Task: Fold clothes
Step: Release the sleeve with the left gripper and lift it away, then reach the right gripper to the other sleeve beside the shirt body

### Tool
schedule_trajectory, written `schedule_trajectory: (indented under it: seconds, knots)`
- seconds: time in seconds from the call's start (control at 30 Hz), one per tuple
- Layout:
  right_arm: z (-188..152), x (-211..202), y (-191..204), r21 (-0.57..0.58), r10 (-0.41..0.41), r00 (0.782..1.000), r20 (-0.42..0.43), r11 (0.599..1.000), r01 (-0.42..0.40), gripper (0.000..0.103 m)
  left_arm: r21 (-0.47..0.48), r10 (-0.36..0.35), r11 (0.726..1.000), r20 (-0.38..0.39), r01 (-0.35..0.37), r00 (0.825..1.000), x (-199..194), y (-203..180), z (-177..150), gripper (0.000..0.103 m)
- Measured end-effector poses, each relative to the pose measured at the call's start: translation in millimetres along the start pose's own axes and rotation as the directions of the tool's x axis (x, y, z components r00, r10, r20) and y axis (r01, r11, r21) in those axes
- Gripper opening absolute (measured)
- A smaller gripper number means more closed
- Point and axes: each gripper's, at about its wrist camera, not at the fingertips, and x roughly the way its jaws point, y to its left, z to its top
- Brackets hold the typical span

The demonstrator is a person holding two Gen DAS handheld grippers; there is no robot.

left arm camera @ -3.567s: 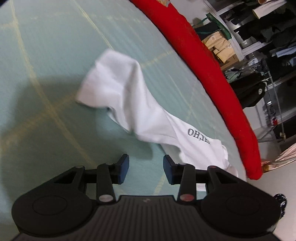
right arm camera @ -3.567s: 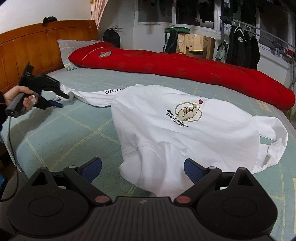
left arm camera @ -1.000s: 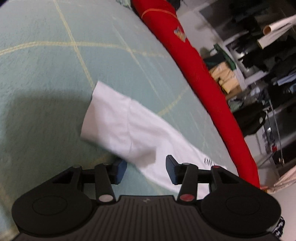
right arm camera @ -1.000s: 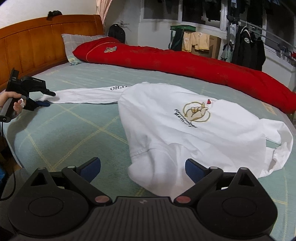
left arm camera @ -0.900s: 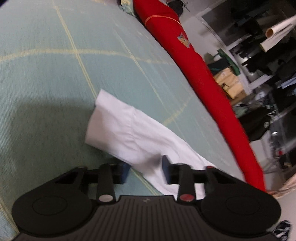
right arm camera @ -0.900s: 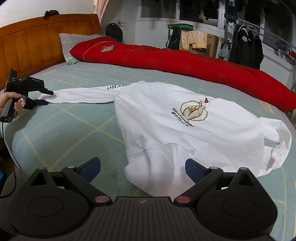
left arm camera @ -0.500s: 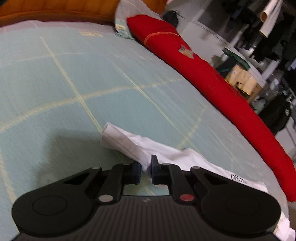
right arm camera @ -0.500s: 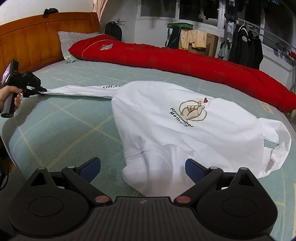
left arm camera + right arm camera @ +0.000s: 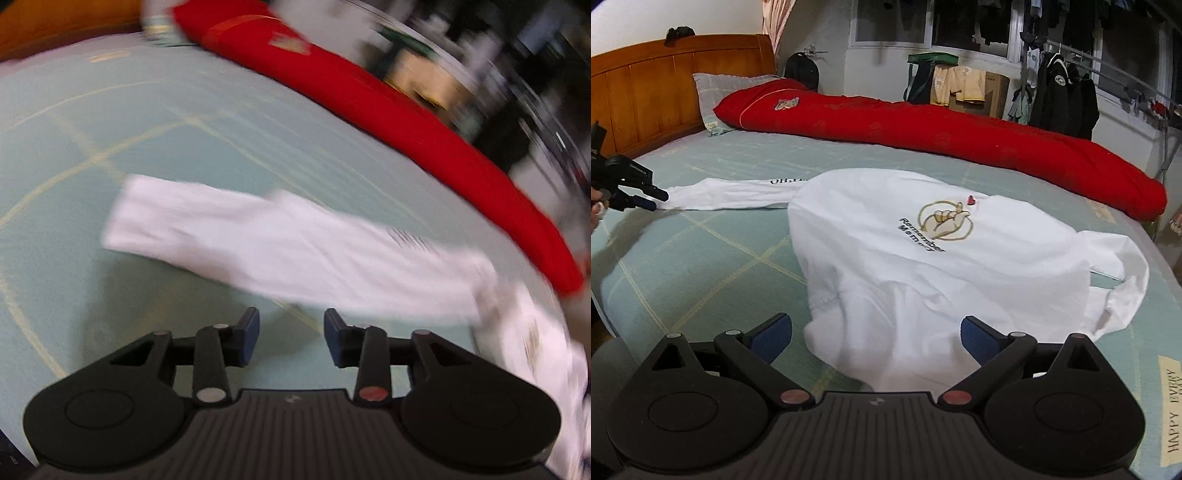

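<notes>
Left gripper just reopened, empty; sleeve left stretched flat for folding. Right gripper spread wide (over shirt hem).

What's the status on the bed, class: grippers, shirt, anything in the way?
Left gripper just opened, empty. Right gripper open over hem. White shirt unfolded, sleeve stretched flat. Red quilt clear behind.

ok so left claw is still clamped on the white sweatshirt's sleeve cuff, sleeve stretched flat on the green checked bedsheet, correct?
Not clamped. The left wrist view shows the left claw open, jaws just reopened with nothing between them, only green checked bedsheet there. The white sweatshirt's sleeve does lie stretched flat ahead of it.
</notes>
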Motion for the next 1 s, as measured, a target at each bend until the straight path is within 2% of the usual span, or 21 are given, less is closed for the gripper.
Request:
schedule_trajectory:
  seconds: [0.1,0.2,0.3,0.4,0.53,0.63,0.77,0.9,1.0]
  knots:
    - [-7,-3,0,-0.014,-0.011,1.0,-0.008,1.0,0.011,0.1,0.138,-0.068,0.987,-0.063,0.076,0.996,-9,-43,-27,0.047]
    - [-15,-9,1,-0.028,-0.025,1.0,-0.014,0.999,0.025,0.102,0.236,-0.13,0.959,-0.131,0.159,0.983,-9,-86,-53,0.05]
    - [-22,-16,0,-0.037,-0.04,0.999,-0.016,0.999,0.04,0.103,0.324,-0.17,0.919,-0.185,0.224,0.968,-7,-125,-80,0.052]
    - [-30,-22,-9,-0.017,-0.054,0.998,-0.019,0.998,0.054,0.103,0.419,-0.199,0.865,-0.22,0.277,0.955,-9,-159,-111,0.054]
    - [-39,-25,-30,0.055,-0.063,0.998,-0.026,0.996,0.064,0.103,0.509,-0.22,0.804,-0.225,0.307,0.949,-9,-189,-143,0.057]
    - [-46,-25,-48,0.118,-0.069,0.997,-0.032,0.99,0.073,0.103,0.556,-0.221,0.776,-0.202,0.298,0.954,-13,-205,-162,0.062]
    - [-49,-24,-79,0.176,-0.144,0.989,-0.034,0.973,0.148,0.103,0.576,-0.227,0.765,-0.177,0.288,0.958,-18,-218,-172,0.063]
    - [-47,-13,-121,0.215,-0.207,0.977,-0.046,0.953,0.212,0.102,0.592,-0.203,0.768,-0.139,0.246,0.969,-14,-230,-184,0.068]
    - [-43,5,-162,0.279,-0.272,0.959,-0.08,0.918,0.283,0.102,0.599,-0.177,0.772,-0.12,0.214,0.977,-11,-235,-190,0.07]
